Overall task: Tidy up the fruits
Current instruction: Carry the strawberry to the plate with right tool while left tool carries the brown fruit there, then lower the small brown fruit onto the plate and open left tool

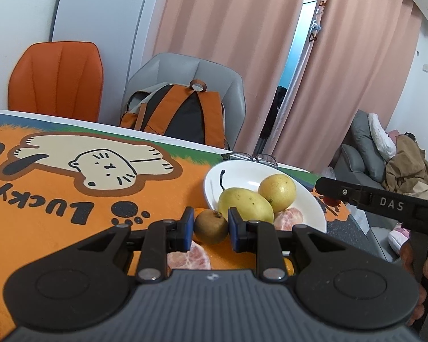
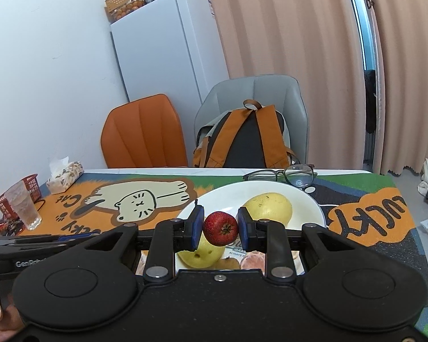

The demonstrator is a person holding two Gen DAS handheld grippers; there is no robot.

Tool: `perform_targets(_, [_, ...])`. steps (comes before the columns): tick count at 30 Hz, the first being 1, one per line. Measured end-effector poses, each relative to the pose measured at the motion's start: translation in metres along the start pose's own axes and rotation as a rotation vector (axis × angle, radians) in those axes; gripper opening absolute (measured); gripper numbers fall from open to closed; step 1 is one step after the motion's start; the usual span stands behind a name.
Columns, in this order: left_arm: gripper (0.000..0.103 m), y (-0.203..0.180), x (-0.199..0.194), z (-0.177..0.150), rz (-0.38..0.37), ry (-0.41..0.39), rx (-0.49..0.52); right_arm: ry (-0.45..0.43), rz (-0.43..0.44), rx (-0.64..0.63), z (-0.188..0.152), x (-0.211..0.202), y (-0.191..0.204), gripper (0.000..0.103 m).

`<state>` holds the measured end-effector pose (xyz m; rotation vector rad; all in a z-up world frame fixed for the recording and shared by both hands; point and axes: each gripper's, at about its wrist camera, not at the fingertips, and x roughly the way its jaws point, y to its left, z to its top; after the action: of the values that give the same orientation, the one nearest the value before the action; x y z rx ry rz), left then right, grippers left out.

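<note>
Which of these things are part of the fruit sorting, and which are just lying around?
Part of the job:
white plate
yellow pears
brown fruit in the left tongs
red fruit in the right tongs
peeled citrus

Lying about:
glasses
backpack
tissue box
plastic cup

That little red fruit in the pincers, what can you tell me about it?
The red fruit is small and round, glossy dark red with pale speckles, and its dried, star-shaped blossom end faces the camera. The right gripper is shut on it, one blue pad pressing each side. It hangs in the air in front of the white plate, touching nothing else.
</note>
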<state>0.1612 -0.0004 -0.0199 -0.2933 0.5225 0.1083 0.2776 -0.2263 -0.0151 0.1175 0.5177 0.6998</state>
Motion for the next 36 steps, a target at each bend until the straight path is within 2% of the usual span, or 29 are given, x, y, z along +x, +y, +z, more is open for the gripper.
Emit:
perform_targets(6, [0.024, 0.008, 0.003, 0.0, 0.005, 0.005, -0.019, 0.009, -0.01, 0.0, 0.004, 0.013, -0.001, 0.027])
perform_targets(11, [0.024, 0.014, 0.003, 0.0, 0.011, 0.008, -0.03, -0.001, 0.017, 0.01, 0.005, 0.022, -0.002, 0.029])
perform_targets(14, [0.024, 0.015, 0.002, 0.0, 0.015, 0.011, -0.034, 0.006, 0.015, 0.023, 0.001, 0.024, -0.004, 0.04])
perform_targets(16, [0.024, 0.016, 0.003, -0.001, 0.015, 0.015, -0.037, 0.009, 0.01, 0.04, -0.001, 0.021, -0.007, 0.041])
perform_targets(21, [0.024, 0.016, 0.006, -0.003, 0.009, 0.025, -0.037, 0.008, -0.011, 0.044, -0.007, 0.011, -0.014, 0.051])
perform_targets(25, [0.024, 0.011, 0.008, -0.003, 0.004, 0.028, -0.026, 0.01, -0.012, 0.047, -0.012, 0.004, -0.02, 0.053])
perform_targets(29, [0.024, 0.004, 0.011, -0.001, 0.0, 0.03, -0.011, 0.009, -0.008, 0.045, -0.016, -0.001, -0.025, 0.06])
perform_targets(36, [0.024, -0.017, 0.019, 0.002, -0.023, 0.036, 0.036, -0.002, -0.007, 0.085, -0.021, -0.007, -0.038, 0.062])
